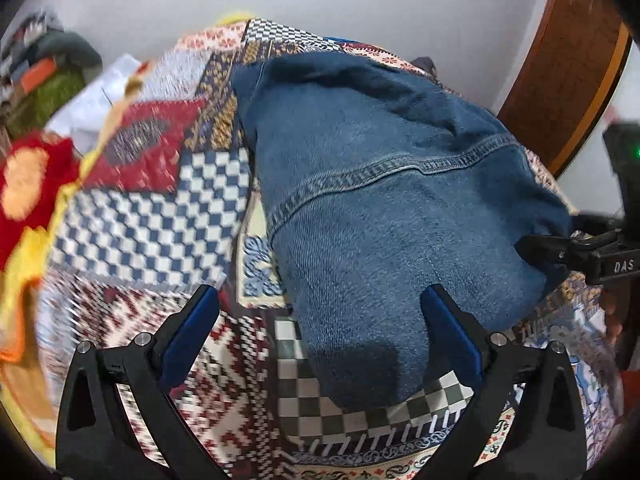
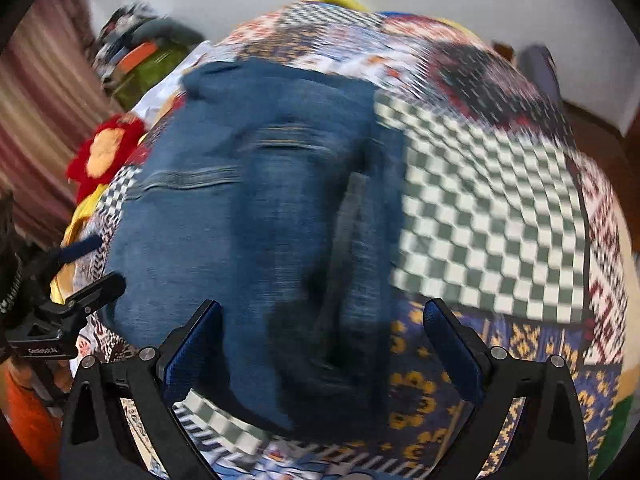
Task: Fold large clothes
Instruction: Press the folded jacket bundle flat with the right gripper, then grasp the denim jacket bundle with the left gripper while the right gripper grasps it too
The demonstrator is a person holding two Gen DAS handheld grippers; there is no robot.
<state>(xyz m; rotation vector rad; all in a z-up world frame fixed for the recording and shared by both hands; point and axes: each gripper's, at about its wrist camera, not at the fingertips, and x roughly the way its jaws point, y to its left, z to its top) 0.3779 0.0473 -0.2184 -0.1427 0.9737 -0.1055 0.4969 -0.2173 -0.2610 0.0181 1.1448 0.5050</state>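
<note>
Denim garment [image 1: 384, 200], blue, lies folded in compact bundle on patchwork quilt [image 1: 152, 216]. Stitched seam curves across top layer. Left gripper [image 1: 320, 320] above near end of bundle, jaws spread wide, holding nothing. Right gripper [image 2: 322, 328] above other side, jaws likewise wide apart, empty. Red-and-yellow cloth [image 1: 28, 184] at quilt edge, well apart from denim. Right view motion-blurred.
</note>
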